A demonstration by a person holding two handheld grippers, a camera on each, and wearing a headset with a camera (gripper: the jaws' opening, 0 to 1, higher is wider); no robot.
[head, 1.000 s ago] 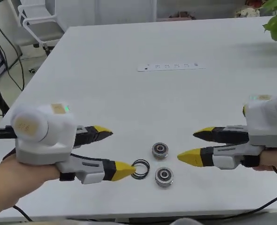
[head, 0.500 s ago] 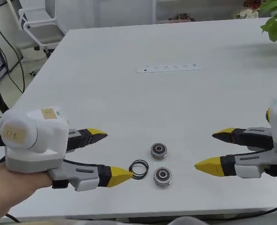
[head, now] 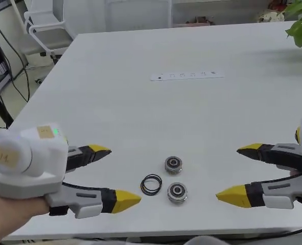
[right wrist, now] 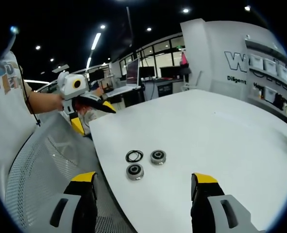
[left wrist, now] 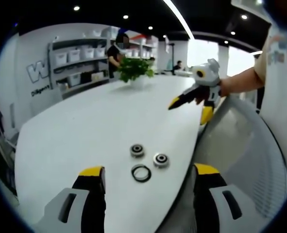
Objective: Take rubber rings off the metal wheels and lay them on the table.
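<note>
Hovering at desk edge, left gripper and right gripper flanking wheels, rings flat on desk just beside them; fingers of both spread.

Both hover low: left gripper and right gripper face each other, well apart, jaws spread wide.

Two wheels, two rings
</note>
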